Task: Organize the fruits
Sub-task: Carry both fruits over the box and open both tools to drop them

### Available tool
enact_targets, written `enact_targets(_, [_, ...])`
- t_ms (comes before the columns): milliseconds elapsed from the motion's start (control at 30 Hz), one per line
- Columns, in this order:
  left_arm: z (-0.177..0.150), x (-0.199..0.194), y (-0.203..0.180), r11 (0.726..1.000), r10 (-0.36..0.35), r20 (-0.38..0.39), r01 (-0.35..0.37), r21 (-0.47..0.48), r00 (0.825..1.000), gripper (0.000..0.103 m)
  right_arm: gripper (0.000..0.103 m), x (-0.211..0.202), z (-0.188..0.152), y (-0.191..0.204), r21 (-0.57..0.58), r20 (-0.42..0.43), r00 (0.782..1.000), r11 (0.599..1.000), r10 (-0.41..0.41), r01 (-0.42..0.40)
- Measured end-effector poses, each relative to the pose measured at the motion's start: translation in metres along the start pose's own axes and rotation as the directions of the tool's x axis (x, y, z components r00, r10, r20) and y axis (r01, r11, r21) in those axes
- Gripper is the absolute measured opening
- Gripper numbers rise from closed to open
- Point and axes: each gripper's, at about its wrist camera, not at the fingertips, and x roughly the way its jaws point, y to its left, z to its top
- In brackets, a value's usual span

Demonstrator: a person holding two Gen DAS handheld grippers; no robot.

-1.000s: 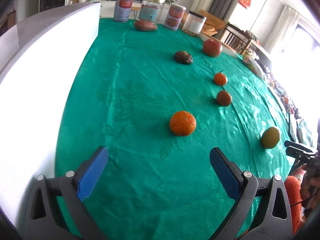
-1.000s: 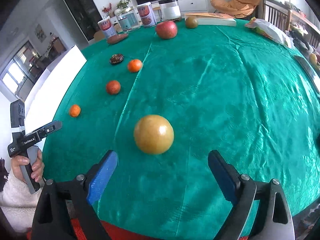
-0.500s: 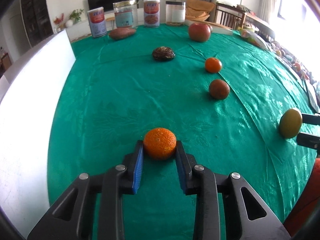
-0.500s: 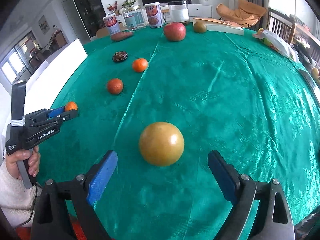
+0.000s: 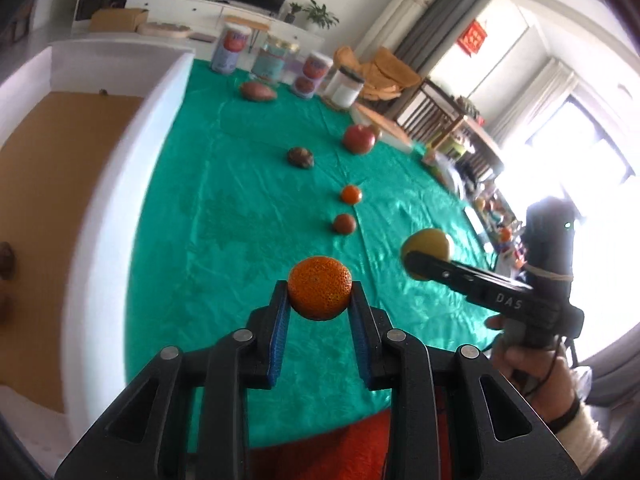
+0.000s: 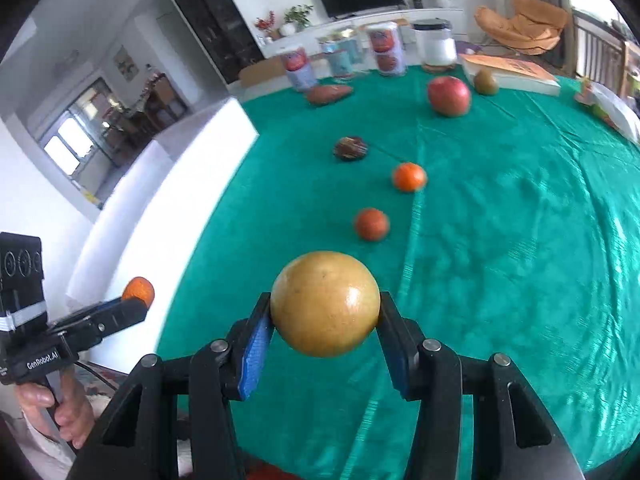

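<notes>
- Fruit sits in both claws: the left gripper (image 5: pixel 319 294) is clamped tight on a bumpy orange mandarin (image 5: pixel 319 288), blue pads pressing its two sides, and the fruit is up off the green tablecloth (image 5: pixel 240 208).
- The right gripper (image 6: pixel 325 322) has a smooth yellow-green round fruit (image 6: pixel 325 304) between its jaws; the jaws are closing, and both pads already touch its sides.
- Ahead of the left claw, a dark reddish fruit (image 5: pixel 344 223) lies nearest, a small orange (image 5: pixel 351 194) just beyond it, then a dark brown wrinkled fruit (image 5: pixel 300 157) and a red apple (image 5: pixel 359 139); a sweet potato (image 5: pixel 258 91) lies furthest, by the tins (image 5: pixel 272 62).
- Only the left wrist view shows the white box (image 5: pixel 120 120) left of its claw, with a brown bottom inside.
- It also shows the right gripper from the side, to the right of its own claw, with the hand (image 5: pixel 532 368) on the handle.
- Only the right wrist view shows a small greenish pear (image 6: pixel 485 82) beside a book (image 6: pixel 512 74), far ahead and right of its claw.
- That view catches the left gripper low at the left, mandarin at its tip, over the edge of the white box.
</notes>
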Motion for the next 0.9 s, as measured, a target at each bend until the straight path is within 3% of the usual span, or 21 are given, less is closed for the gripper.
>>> enact_targets(100, [0.020,-0.062,0.025,0.996,0.079,0.134,-0.073,-0.049,0.988,0.029,0.050,0.013,0.024,0.059,-0.058,0.000,0.992,0.990,0.127,-0.127])
enact_targets(200, [0.028,-0.095,0.068,0.972,0.211,0.185,-0.187,-0.140,0.960,0.029,0.050,0.038,0.037,0.123,-0.135,-0.045,0.974,0.964,0.224,-0.228])
enact_targets(267, [0.024,-0.094,0.099,0.940,0.307,0.134,-0.279,-0.194,0.942,0.029,0.050,0.061,0.036,0.164,-0.198,-0.094,0.963,0.944,0.252,-0.266])
enact_targets(367, [0.009,-0.074,0.135,0.901,0.379,0.014,-0.366,-0.234,0.925,0.029,0.050,0.098,0.025,0.212,-0.284,-0.180,0.954,0.916,0.241,-0.285])
enact_targets(433, [-0.004,-0.058,0.147,0.888,0.399,-0.052,-0.400,-0.225,0.915,0.029,0.050,0.123,0.016,0.232,-0.323,-0.227,0.952,0.907,0.204,-0.271])
enact_targets(533, [-0.014,-0.040,0.154,0.881,0.410,-0.111,-0.424,-0.207,0.905,0.029,0.051,0.151,0.007,0.246,-0.367,-0.269,0.953,0.900,0.138,-0.234])
enact_targets(633, [-0.017,-0.037,0.153,0.865,0.451,-0.110,-0.464,-0.191,0.886,0.036,0.052,0.157,0.011,0.252,-0.370,-0.255,0.959,0.904,0.125,-0.216])
enact_targets(700, [-0.014,-0.039,0.152,0.850,0.482,-0.092,-0.491,-0.189,0.871,0.068,0.058,0.155,0.022,0.247,-0.345,-0.237,0.961,0.913,0.140,-0.218])
enact_targets(767, [-0.011,-0.044,0.148,0.840,0.509,-0.053,-0.509,-0.189,0.859,0.078,0.063,0.144,0.031,0.242,-0.329,-0.201,0.966,0.918,0.161,-0.222])
enact_targets(833, [-0.010,-0.047,0.143,0.836,0.524,-0.025,-0.520,-0.176,0.851,0.079,0.066,0.125,0.038,0.230,-0.322,-0.152,0.973,0.922,0.174,-0.215])
enact_targets(900, [-0.008,-0.048,0.132,0.845,0.517,0.006,-0.509,-0.163,0.856,0.079,0.072,0.107,0.040,0.216,-0.328,-0.091,0.981,0.926,0.169,-0.189])
